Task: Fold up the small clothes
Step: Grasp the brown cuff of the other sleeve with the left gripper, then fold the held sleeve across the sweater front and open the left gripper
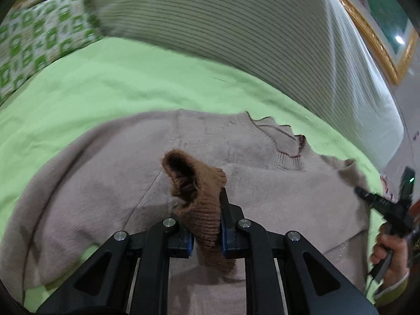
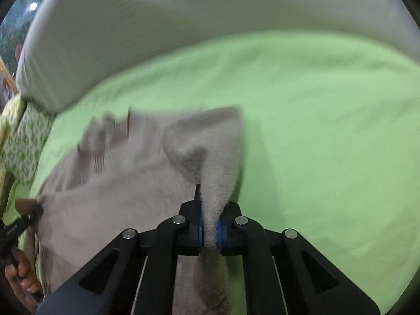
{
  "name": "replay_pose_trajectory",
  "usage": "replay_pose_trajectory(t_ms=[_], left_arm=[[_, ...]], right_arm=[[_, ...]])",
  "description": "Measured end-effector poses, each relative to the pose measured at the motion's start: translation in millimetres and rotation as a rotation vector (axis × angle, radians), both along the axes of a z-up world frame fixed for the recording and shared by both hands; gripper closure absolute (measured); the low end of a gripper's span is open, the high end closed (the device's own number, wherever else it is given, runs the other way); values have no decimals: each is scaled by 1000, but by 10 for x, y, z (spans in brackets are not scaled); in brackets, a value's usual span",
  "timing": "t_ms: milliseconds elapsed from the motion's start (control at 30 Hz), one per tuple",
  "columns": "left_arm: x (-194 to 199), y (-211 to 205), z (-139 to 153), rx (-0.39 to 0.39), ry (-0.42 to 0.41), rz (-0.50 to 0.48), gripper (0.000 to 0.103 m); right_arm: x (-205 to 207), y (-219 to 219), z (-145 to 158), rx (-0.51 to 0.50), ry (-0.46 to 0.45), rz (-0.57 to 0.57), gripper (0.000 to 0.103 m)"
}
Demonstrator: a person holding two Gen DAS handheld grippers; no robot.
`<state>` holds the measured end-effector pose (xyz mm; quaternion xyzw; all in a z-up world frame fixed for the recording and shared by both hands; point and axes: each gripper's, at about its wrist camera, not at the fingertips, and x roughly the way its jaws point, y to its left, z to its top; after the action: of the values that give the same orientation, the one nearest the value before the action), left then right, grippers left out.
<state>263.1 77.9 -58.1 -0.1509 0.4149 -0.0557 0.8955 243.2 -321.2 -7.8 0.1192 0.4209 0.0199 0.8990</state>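
Observation:
A small beige knit sweater (image 1: 110, 173) lies spread on a green sheet (image 1: 118, 84), its ribbed collar (image 1: 286, 155) at the upper right. My left gripper (image 1: 207, 225) is shut on a brown ribbed cuff (image 1: 199, 197) of a sleeve, held over the sweater's middle. In the right wrist view, my right gripper (image 2: 210, 218) is shut on a fold of the sweater's beige fabric (image 2: 215, 157), lifted a little off the sheet (image 2: 328, 144). The right gripper also shows at the right edge of the left wrist view (image 1: 378, 202). The left gripper shows at the left edge of the right wrist view (image 2: 23, 220).
A white ribbed cushion (image 1: 236, 26) runs along the far side of the bed. A green-and-white patterned pillow (image 1: 39, 39) lies at the far left. A gold-framed picture (image 1: 380, 44) is beyond the cushion at the right. Bare green sheet extends right of the sweater.

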Motion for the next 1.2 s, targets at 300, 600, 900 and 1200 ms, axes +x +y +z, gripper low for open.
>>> replay_pose_trajectory(t_ms=[300, 600, 900, 1200], left_arm=[[87, 94, -300, 84, 68, 26, 70], [-613, 604, 98, 76, 44, 142, 28], [-1691, 1134, 102, 190, 96, 248, 21], [-2245, 1612, -174, 277, 181, 304, 21]], right_arm=[[82, 121, -272, -300, 45, -13, 93], [-488, 319, 377, -215, -115, -53, 61], [-1302, 1079, 424, -14, -103, 197, 60], [-1694, 1360, 165, 73, -33, 219, 60]])
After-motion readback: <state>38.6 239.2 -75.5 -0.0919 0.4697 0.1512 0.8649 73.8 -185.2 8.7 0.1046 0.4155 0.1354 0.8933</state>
